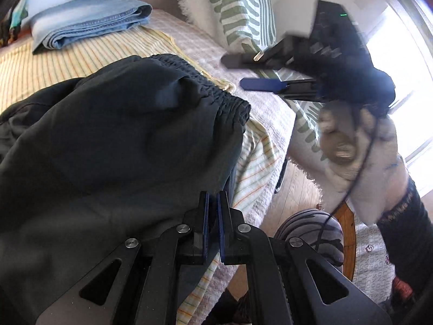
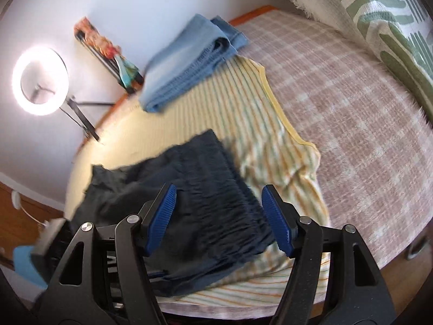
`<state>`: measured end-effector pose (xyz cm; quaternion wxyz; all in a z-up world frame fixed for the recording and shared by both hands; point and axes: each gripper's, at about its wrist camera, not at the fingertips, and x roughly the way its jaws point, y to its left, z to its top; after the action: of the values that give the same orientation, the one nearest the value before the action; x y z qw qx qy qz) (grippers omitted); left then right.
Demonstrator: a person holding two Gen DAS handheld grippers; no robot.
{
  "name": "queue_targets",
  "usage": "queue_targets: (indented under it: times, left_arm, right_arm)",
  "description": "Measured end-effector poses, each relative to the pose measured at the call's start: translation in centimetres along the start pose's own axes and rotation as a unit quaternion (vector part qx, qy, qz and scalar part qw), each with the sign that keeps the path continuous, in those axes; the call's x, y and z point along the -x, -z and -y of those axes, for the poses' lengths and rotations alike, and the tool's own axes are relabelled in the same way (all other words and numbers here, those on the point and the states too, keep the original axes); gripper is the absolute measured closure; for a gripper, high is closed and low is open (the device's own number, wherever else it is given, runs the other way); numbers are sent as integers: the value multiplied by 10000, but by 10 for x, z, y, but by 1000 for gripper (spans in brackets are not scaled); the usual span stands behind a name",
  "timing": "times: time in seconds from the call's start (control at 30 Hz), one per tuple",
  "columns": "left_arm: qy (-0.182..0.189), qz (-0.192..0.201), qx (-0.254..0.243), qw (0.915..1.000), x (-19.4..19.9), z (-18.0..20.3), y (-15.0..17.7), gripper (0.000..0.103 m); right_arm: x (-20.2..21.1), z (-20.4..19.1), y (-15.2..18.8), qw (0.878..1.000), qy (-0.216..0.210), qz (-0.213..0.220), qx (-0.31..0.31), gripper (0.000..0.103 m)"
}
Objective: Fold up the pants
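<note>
Dark pants (image 1: 116, 140) with a gathered elastic waistband (image 1: 216, 92) lie bunched on the striped yellow sheet (image 1: 54, 62) of a bed. My left gripper (image 1: 213, 197) is shut on the pants' near edge. My right gripper (image 1: 238, 71) shows in the left wrist view, open and empty, held by a gloved hand (image 1: 360, 146) in the air to the right of the waistband. In the right wrist view the right gripper (image 2: 217, 203) is open above the pants (image 2: 189, 205), its blue pads (image 2: 276, 219) on either side of the waistband, not touching.
Folded light-blue jeans (image 1: 86, 13) (image 2: 186, 62) lie at the far side of the bed. A pink checked blanket (image 2: 351, 103) covers the right part. A green-patterned pillow (image 2: 379, 21) leans at the right. A ring light (image 2: 40, 81) stands by the wall. Wooden floor (image 1: 295, 184) lies beside the bed.
</note>
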<state>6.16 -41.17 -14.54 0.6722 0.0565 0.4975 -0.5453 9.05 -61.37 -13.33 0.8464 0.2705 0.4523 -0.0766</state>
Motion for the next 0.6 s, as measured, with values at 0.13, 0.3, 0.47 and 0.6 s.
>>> queue_targets:
  times: [0.13,0.3,0.47,0.6]
  left_arm:
    - [-161,51,-181,9997,10,8,4,99]
    - [-723,26,-521,9960,17,17,16,60]
    - [-1217,-41,-831,9891,24,17,38,59]
    - [-1404,-117,-852,9864,27,11,47,59]
  right_arm:
    - [-21,7,1,9991,-31,-361,229,34]
    - [-45,12,-4,9957,-185,-822,385,34]
    - [-46,12,4,9914,-300,-1136,576,32]
    - [-42,17,7,9908,-405,-1218,439,31]
